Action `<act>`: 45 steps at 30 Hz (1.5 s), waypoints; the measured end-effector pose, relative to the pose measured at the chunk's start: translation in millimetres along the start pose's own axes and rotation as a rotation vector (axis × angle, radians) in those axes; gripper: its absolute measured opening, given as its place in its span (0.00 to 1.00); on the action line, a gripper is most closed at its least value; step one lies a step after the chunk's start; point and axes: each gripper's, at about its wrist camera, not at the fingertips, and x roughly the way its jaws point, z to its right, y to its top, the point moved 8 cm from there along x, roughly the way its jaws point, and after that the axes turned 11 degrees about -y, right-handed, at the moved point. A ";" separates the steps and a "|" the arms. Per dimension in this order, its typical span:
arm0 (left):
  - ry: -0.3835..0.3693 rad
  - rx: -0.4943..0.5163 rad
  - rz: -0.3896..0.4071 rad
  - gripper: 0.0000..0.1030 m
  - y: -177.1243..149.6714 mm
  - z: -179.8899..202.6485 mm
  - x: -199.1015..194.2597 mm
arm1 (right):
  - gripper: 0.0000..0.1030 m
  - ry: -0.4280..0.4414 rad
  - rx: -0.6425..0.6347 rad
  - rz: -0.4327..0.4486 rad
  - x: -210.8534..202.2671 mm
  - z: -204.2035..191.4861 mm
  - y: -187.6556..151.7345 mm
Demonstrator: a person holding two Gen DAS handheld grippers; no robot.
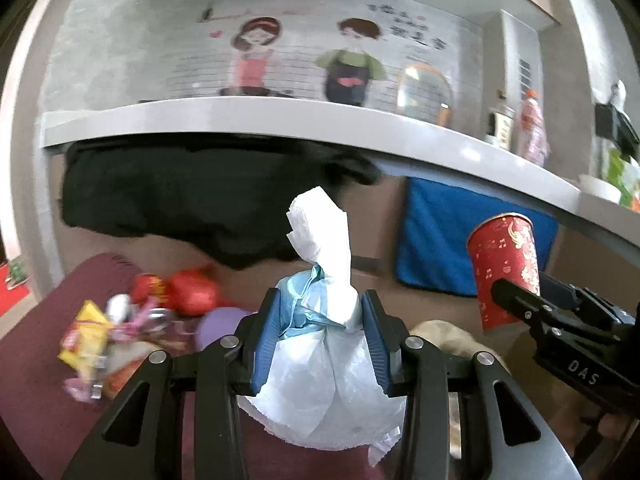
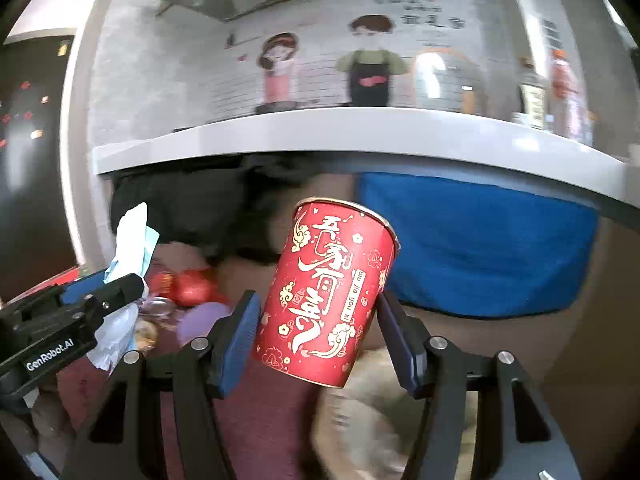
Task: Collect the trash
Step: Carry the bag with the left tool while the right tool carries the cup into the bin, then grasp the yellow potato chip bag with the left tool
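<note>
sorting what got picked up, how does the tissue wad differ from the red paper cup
The tissue wad is white with pale blue, soft and crumpled; the red paper cup is rigid with gold print. The wad bulges past the left gripper; the cup sits tilted in the right gripper. Both are held off the surface.

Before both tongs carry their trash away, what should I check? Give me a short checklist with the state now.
1. Left tongs clamp the tissue bundle: ok.
2. Right tongs hold the red paper cup: ok, though tilted.
3. Cup empty: cannot tell.
4. Trash bin in view: not ok.
5. Wrappers left on the maroon cloth: not ok.
</note>
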 end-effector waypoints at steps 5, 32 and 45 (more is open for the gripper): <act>-0.057 0.036 -0.044 0.40 -12.3 51.4 39.2 | 0.55 -0.078 0.020 -0.005 1.2 54.2 -15.5; -0.249 -0.005 -0.267 0.42 -85.6 102.3 155.4 | 0.56 -0.083 0.103 -0.174 72.1 118.4 -87.5; -0.269 -0.105 -0.284 0.62 -70.6 55.4 149.7 | 0.61 -0.061 0.109 -0.196 77.0 117.8 -90.9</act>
